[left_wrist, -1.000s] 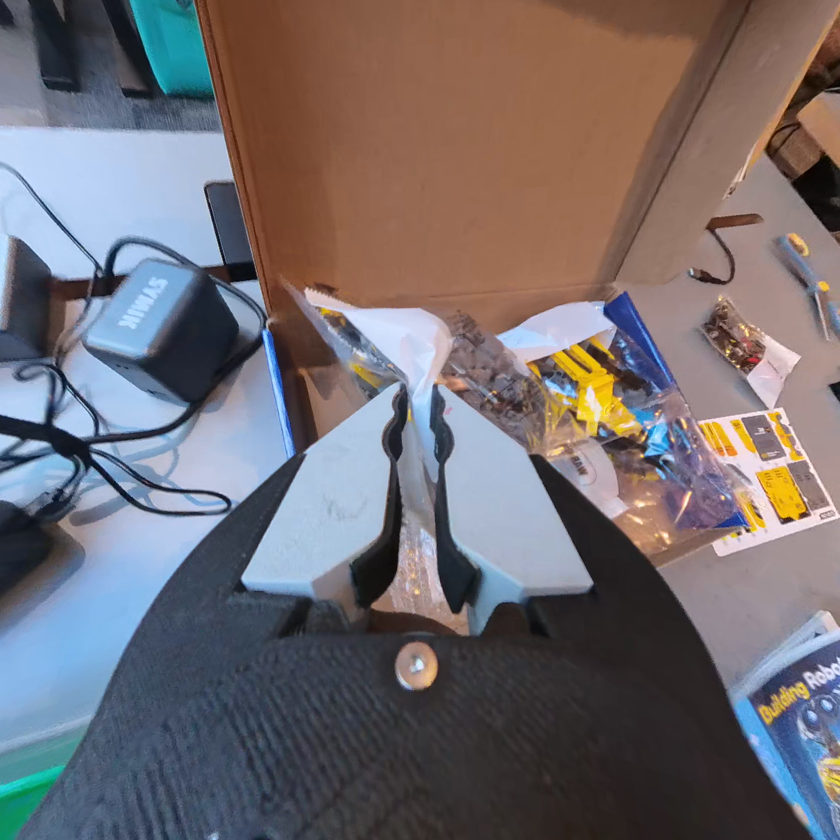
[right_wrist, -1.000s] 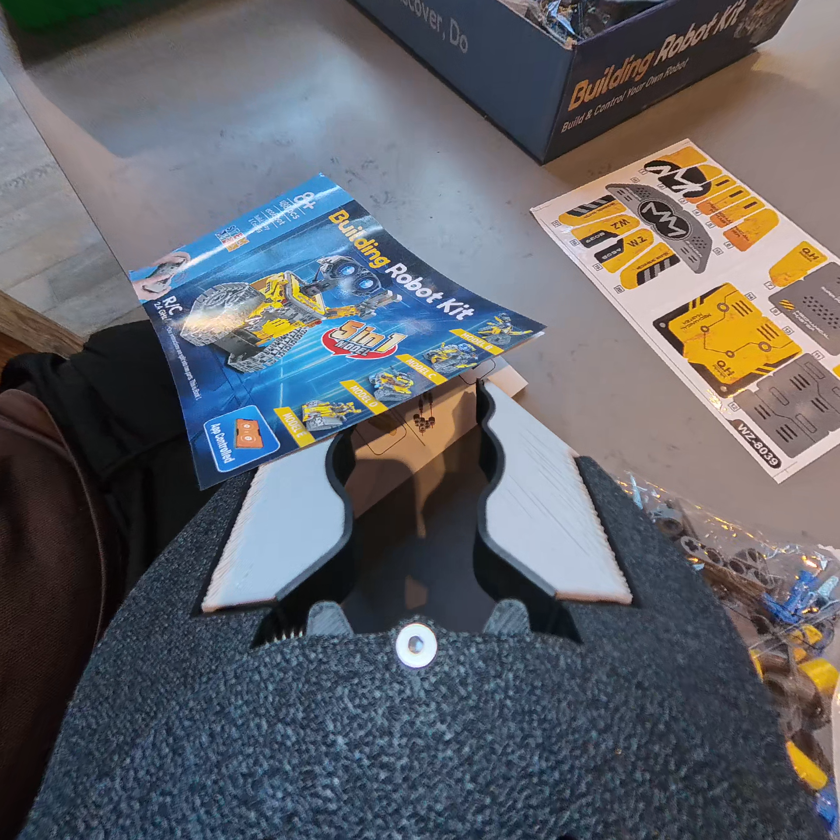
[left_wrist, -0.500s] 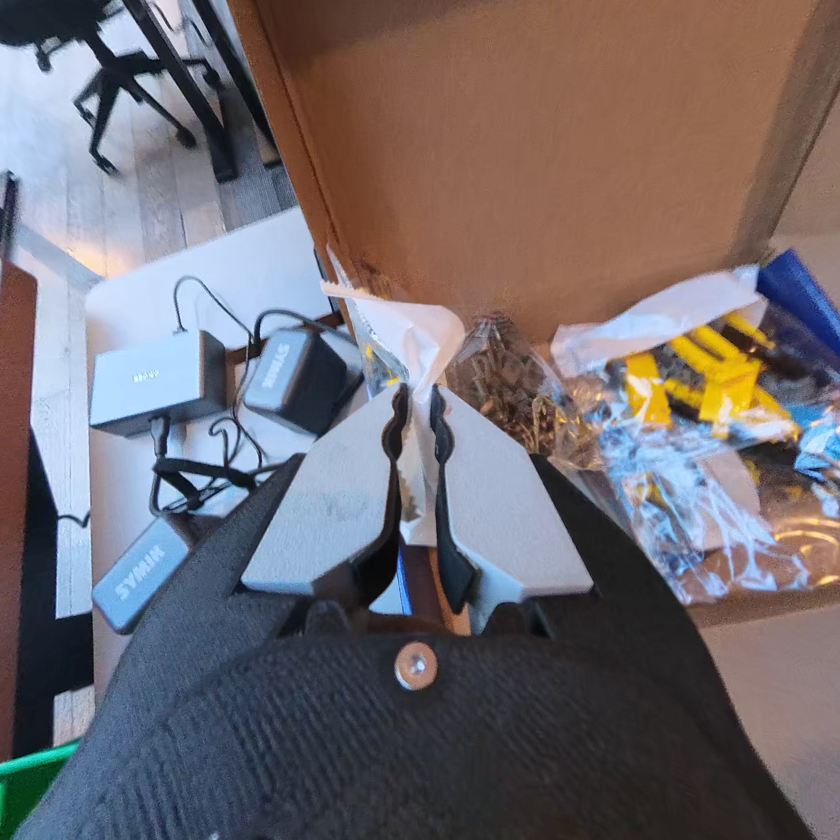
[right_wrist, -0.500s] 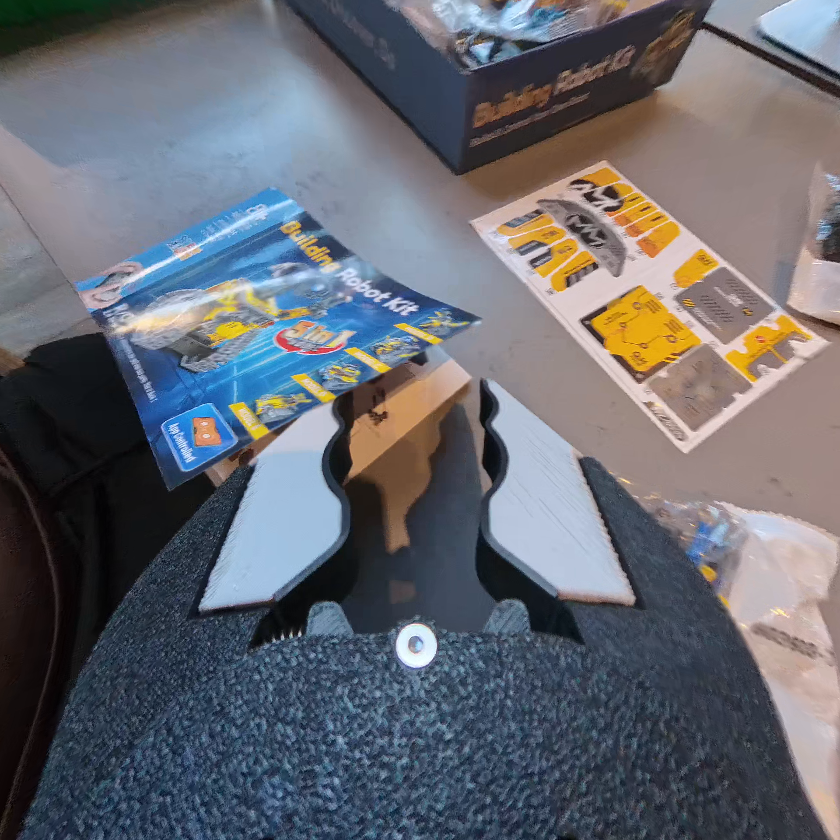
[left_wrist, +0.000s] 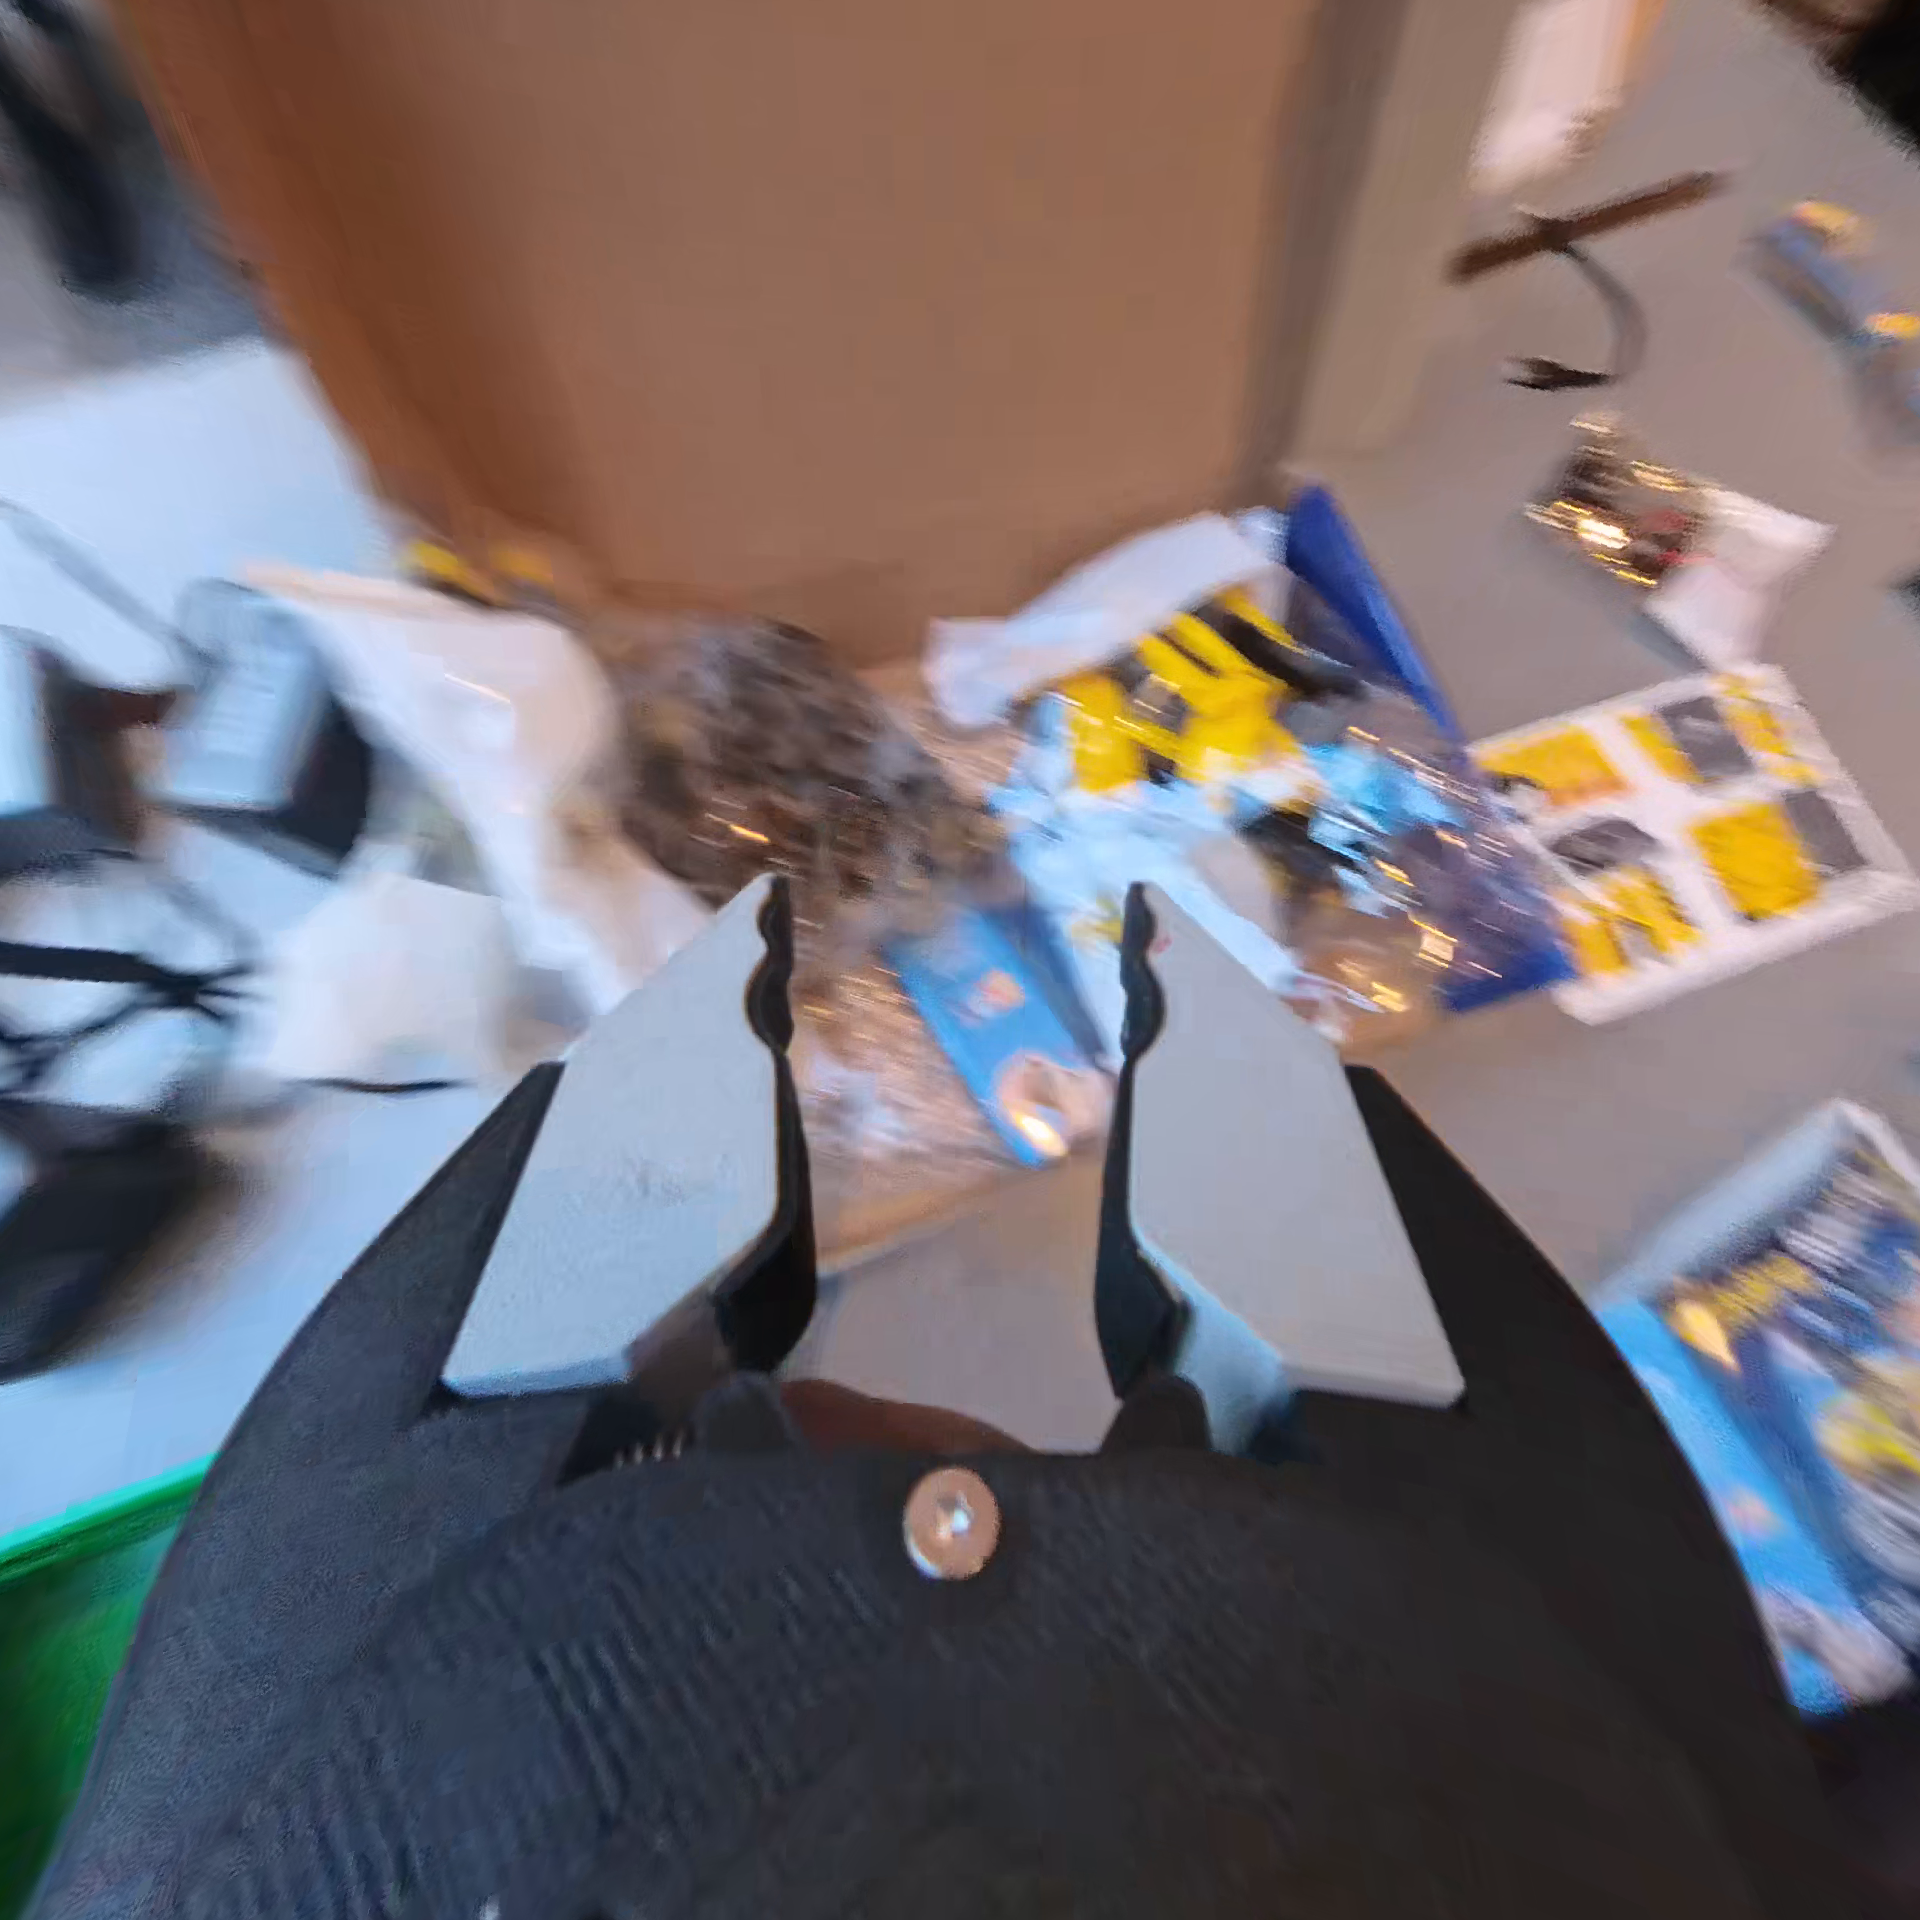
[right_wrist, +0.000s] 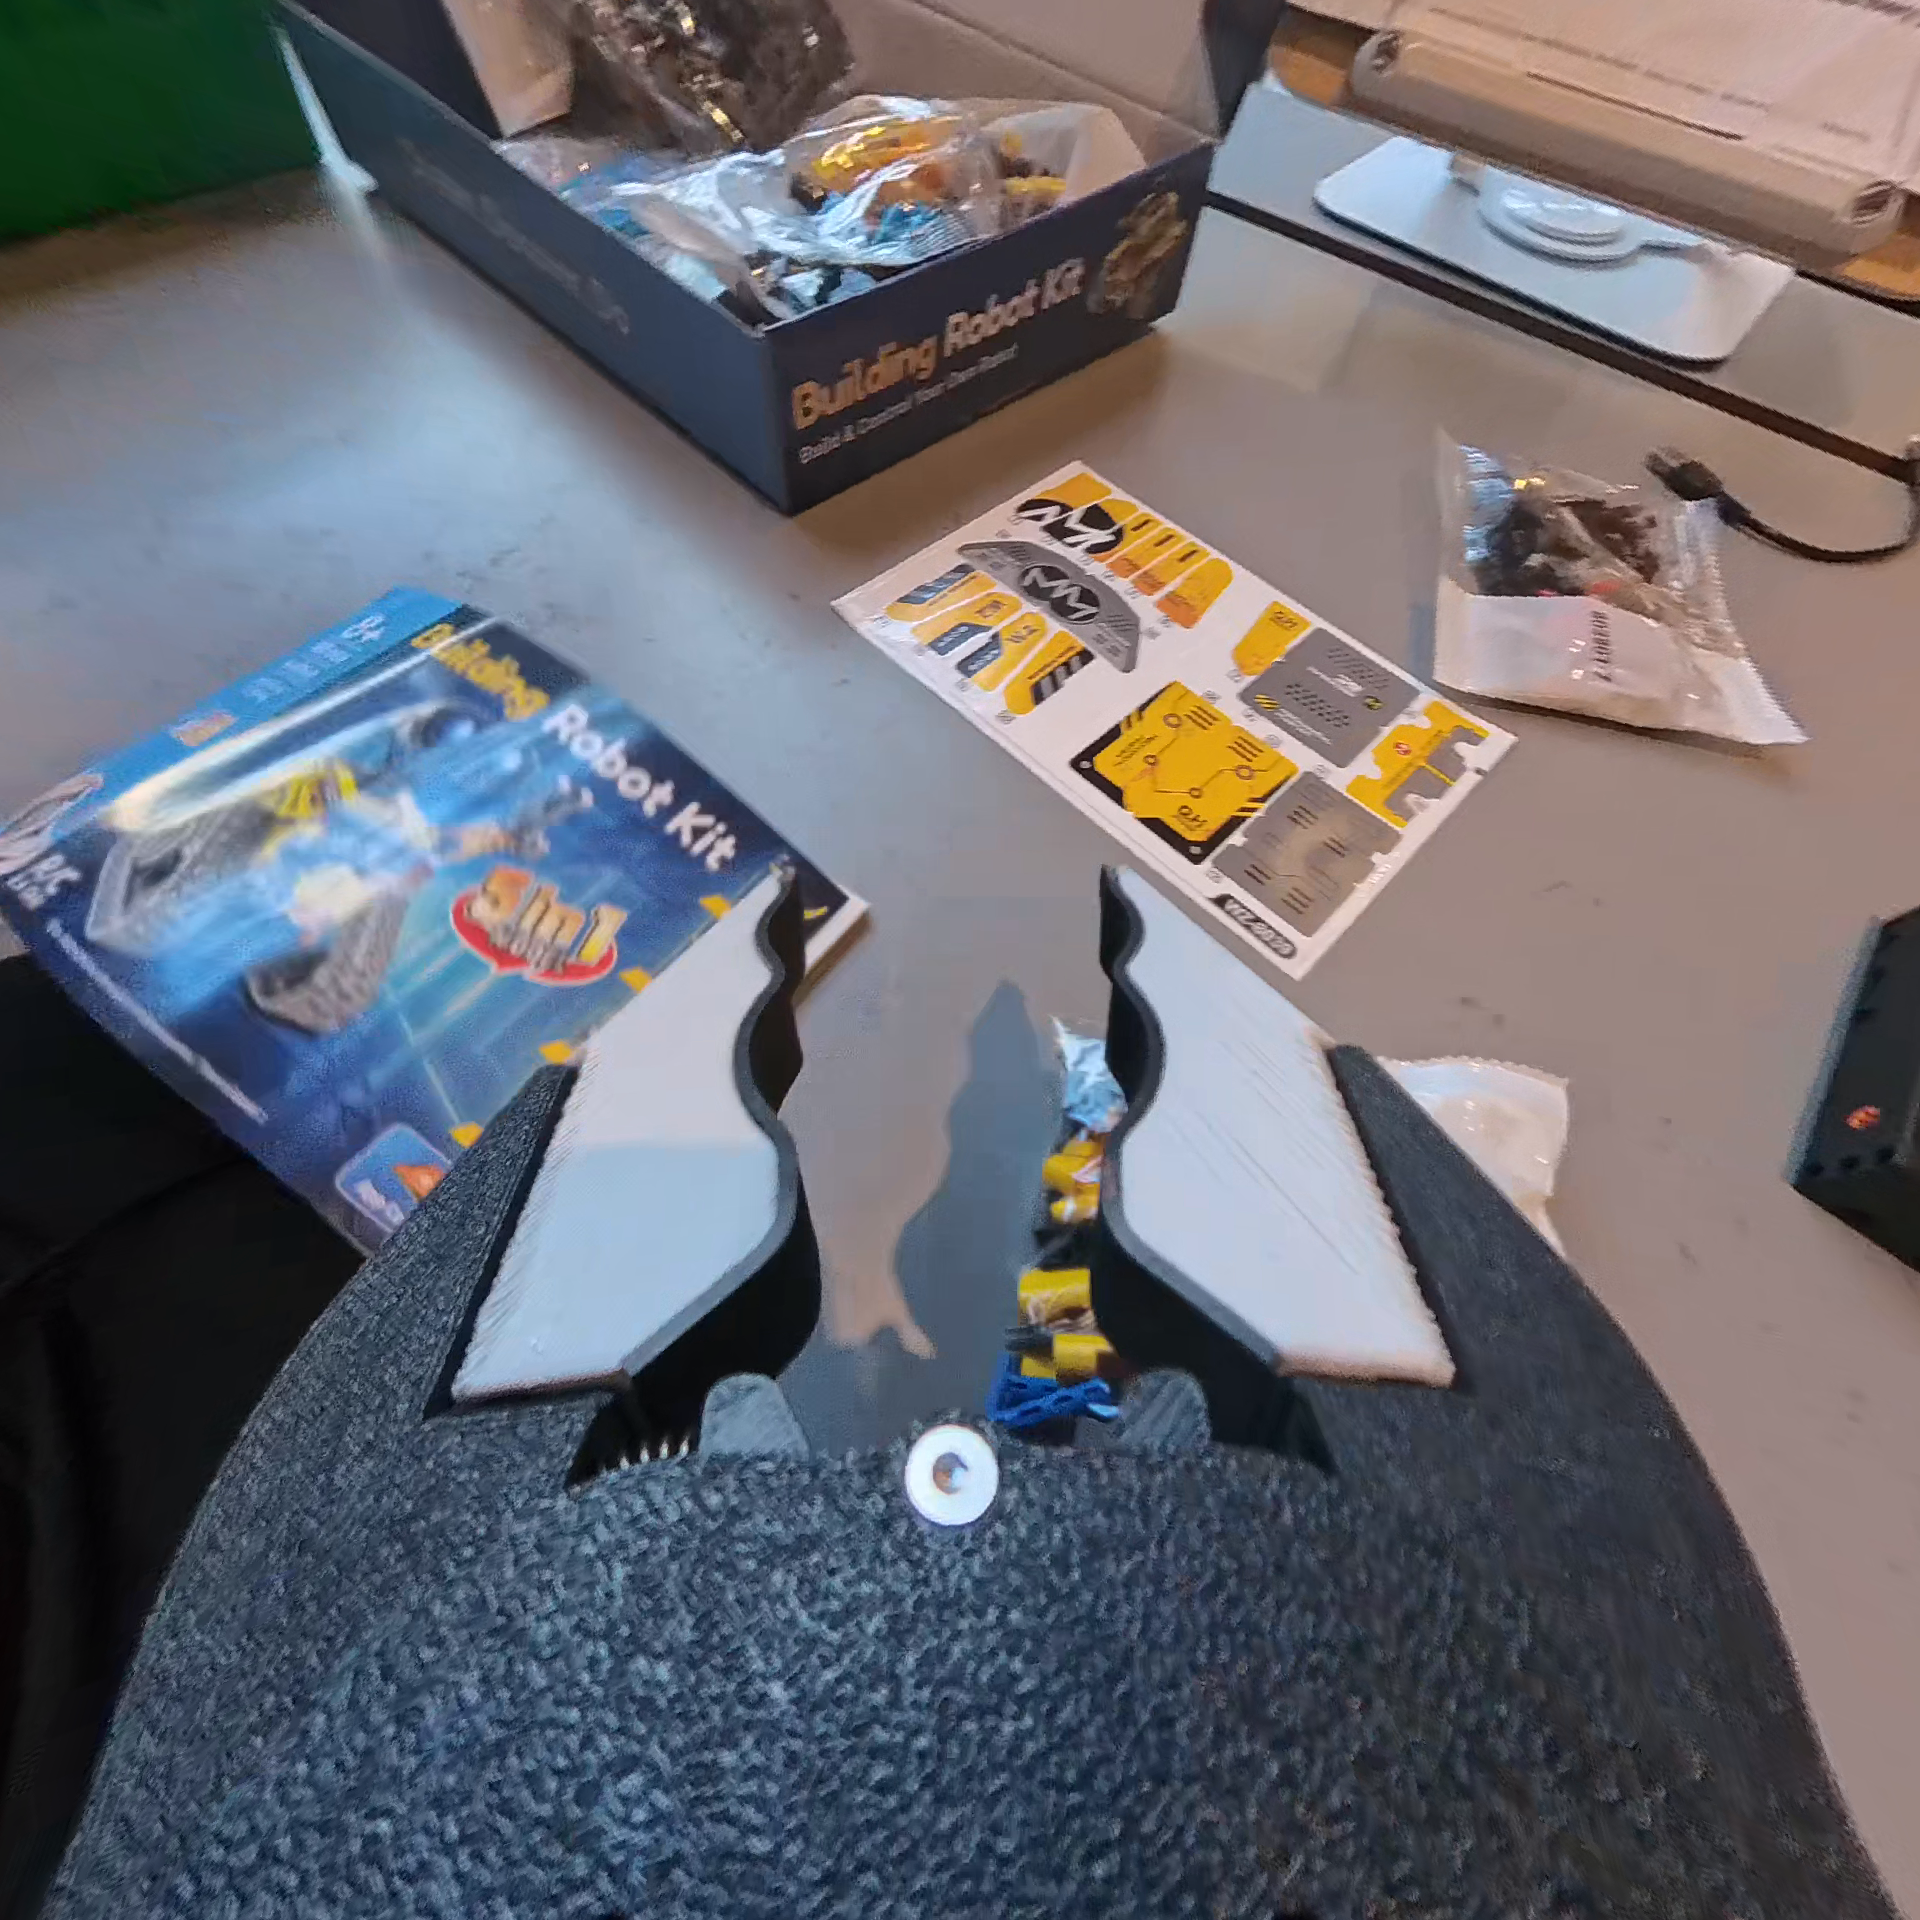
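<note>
Grey table (right_wrist: 520, 416); both claws, left (left_wrist: 951, 904) and right (right_wrist: 945, 883), wide, empty; monitor stand (right_wrist: 1558, 249) only in right view.

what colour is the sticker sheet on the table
White sticker sheet printed with yellow, grey and black shapes; clearest in the right wrist view.

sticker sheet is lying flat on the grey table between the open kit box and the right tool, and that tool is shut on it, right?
Not quite: the right tool is open and holds nothing, as the right wrist view shows. The sticker sheet does lie flat on the grey table, between the open kit box and that tool, apart from its fingers.
</note>
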